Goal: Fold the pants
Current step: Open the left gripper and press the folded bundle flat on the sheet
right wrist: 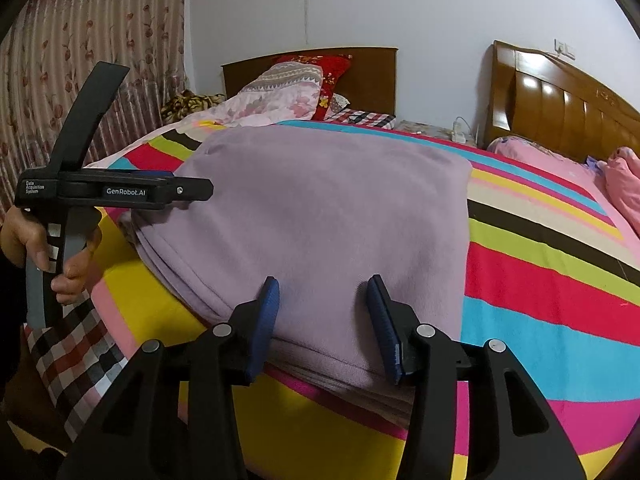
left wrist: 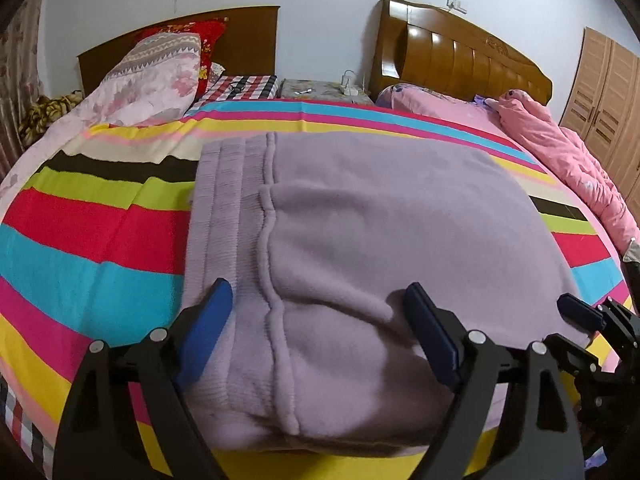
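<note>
While both grippers sit at the pants' near edge, low in frame, L gripper has fingers spread wide astride the waistband end, pads not pressing. R gripper fingers stand half apart over the folded edge; can't tell if pinching. Pants lie folded mid-frame on striped sheet.

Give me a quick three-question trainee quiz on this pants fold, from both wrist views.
1. True or false: the lilac pants lie on a plain white sheet.
2. Which gripper's jaws stand wider: A left gripper, B right gripper?
3. What pattern does the bedsheet show?

Key: 1 false, the sheet is multicoloured. 2 A. 3 Bright stripes.
</note>
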A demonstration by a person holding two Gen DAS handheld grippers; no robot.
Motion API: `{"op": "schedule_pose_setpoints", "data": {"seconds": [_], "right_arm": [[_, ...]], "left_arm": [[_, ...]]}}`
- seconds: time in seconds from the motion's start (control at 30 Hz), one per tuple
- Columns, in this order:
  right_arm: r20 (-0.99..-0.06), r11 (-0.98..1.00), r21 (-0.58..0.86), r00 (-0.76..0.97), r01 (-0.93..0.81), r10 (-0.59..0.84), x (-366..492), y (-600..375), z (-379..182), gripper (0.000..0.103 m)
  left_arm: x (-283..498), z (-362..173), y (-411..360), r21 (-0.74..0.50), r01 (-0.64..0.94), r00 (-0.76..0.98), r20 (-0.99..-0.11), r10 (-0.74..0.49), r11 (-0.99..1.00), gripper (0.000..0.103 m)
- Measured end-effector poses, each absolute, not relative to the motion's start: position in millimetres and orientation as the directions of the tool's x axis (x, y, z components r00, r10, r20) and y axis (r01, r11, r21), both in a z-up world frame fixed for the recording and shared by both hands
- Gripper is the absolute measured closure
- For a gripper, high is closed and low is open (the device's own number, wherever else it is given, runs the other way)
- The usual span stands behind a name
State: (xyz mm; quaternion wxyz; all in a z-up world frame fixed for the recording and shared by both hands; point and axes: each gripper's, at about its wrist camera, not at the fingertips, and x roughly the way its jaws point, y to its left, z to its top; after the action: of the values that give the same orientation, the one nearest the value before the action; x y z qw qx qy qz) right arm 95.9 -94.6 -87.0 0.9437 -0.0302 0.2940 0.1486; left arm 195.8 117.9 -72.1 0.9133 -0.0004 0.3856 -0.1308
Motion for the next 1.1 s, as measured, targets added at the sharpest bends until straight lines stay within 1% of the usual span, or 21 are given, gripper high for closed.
{"op": "schedule_pose_setpoints", "data": {"seconds": [0.17,0.23,0.3,0.37,0.4,0.43,0.5,0.53,0.57,0.6,0.63,0.67,0.8,0.87,0.93,1.0,1.07,1.1], "right_arm": [[-0.555,0.954,0.018,0.791,-0.299,0.258,97.7,-92.8,-89.1,0.056],[-0.573,0.954,0.022,0.778,-0.300,0.258,100.8,-91.9,-86.4,0.055],[-0.600,0.952,0.081,0.748,-0.296,0.283,107.1,-96.8,-75.1,0.055],[-0.576,0.951,0.118,0.760,-0.287,0.301,108.8,-99.1,-62.2,0.055],[-0.556,0.950,0.107,0.774,-0.294,0.302,108.4,-96.2,-56.0,0.052],[-0.546,0.950,0.092,0.782,-0.298,0.299,108.9,-93.2,-52.8,0.045],[-0.543,0.949,0.051,0.789,-0.310,0.287,110.8,-81.3,-53.9,0.040],[-0.554,0.947,0.044,0.780,-0.320,0.289,112.2,-76.0,-57.7,0.040],[-0.595,0.936,0.036,0.745,-0.349,0.301,115.3,-65.2,-70.7,0.038],[-0.604,0.938,-0.001,0.748,-0.347,0.276,114.4,-58.0,-81.0,0.038],[-0.561,0.939,-0.055,0.788,-0.339,0.252,106.4,-52.8,-85.6,0.038],[-0.552,0.939,-0.065,0.796,-0.337,0.247,103.6,-51.4,-86.6,0.038],[-0.587,0.931,0.019,0.750,-0.363,0.305,109.0,-64.3,-74.6,0.038],[-0.573,0.935,0.071,0.753,-0.347,0.323,109.8,-74.1,-62.5,0.036],[-0.534,0.947,0.096,0.787,-0.305,0.308,110.9,-82.7,-52.0,0.024],[-0.540,0.953,0.085,0.791,-0.290,0.288,114.4,-84.4,-56.9,0.023],[-0.610,0.947,0.041,0.743,-0.317,0.275,125.2,-73.0,-79.2,0.021],[-0.581,0.948,-0.014,0.774,-0.319,0.252,120.6,-68.3,-83.5,0.021]], "left_arm": [[195.1,-76.6,126.5,-0.128,0.228,0.674,-0.694,-0.251,0.965,0.016],[195.6,-76.4,125.8,-0.122,0.225,0.677,-0.694,-0.245,0.967,0.016],[195.3,-76.3,123.6,-0.107,0.222,0.679,-0.696,-0.233,0.969,0.016],[195.1,-76.3,123.7,-0.113,0.217,0.680,-0.696,-0.233,0.970,0.016],[195.1,-76.2,123.2,-0.113,0.215,0.679,-0.697,-0.231,0.970,0.016],[195.5,-75.9,122.2,-0.109,0.212,0.677,-0.700,-0.226,0.971,0.016],[195.9,-75.7,120.4,-0.105,0.204,0.675,-0.705,-0.218,0.973,0.015],[196.3,-75.5,120.2,-0.106,0.201,0.675,-0.706,-0.216,0.974,0.015],[196.4,-75.5,120.1,-0.106,0.196,0.676,-0.706,-0.212,0.975,0.015],[196.4,-75.7,119.7,-0.102,0.192,0.677,-0.706,-0.207,0.976,0.015],[196.4,-75.6,118.8,-0.096,0.189,0.679,-0.706,-0.201,0.977,0.015],[196.4,-75.6,118.1,-0.092,0.186,0.680,-0.706,-0.196,0.978,0.015],[197.5,-74.2,115.7,-0.083,0.177,0.682,-0.708,-0.183,0.981,0.014],[197.7,-74.2,113.9,-0.079,0.171,0.683,-0.709,-0.176,0.982,0.014],[197.9,-74.6,112.8,-0.074,0.162,0.686,-0.709,-0.166,0.984,0.013],[198.2,-75.0,112.9,-0.072,0.158,0.688,-0.707,-0.162,0.985,0.013],[198.4,-74.9,112.5,-0.072,0.155,0.688,-0.708,-0.160,0.985,0.012],[198.4,-74.8,112.8,-0.073,0.154,0.686,-0.710,-0.159,0.985,0.013]]}}
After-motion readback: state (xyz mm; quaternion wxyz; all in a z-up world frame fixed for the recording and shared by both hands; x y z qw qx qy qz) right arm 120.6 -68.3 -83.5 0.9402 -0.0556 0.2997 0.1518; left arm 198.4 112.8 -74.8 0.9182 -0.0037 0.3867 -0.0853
